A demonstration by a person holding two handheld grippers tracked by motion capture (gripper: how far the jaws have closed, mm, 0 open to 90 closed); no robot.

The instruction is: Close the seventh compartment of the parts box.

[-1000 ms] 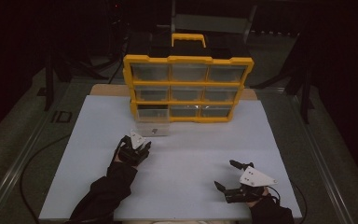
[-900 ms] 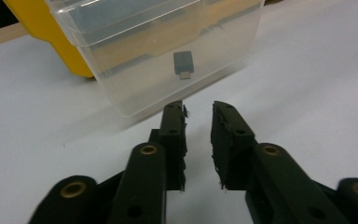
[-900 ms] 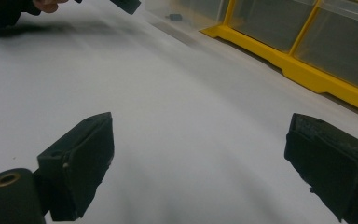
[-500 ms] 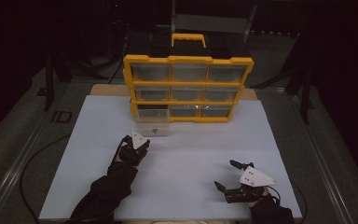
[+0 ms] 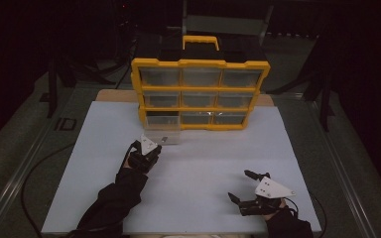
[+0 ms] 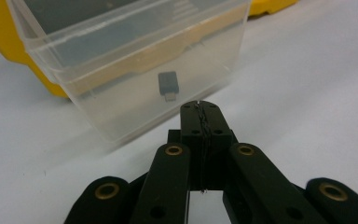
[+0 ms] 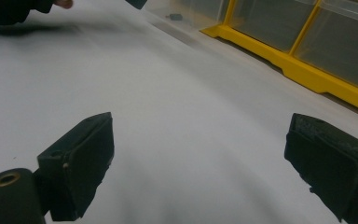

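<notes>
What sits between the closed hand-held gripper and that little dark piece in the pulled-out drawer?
The clear drawer's front wall. The left hand-held gripper points at the dark piece from outside, jaws shut; the drawer's top looks open.

Yellow organizer (image 5: 200, 63), clear drawer (image 6: 135, 70), white mat (image 5: 198, 178), black tongs (image 6: 201, 122)

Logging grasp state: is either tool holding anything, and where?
Nothing held. The left tool is shut on itself just short of the clear plastic drawer; the right tool is open over the white table.

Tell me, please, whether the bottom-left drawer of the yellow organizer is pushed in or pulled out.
Pulled out: the clear drawer juts forward of the yellow organizer, a small dark part visible inside.
</notes>
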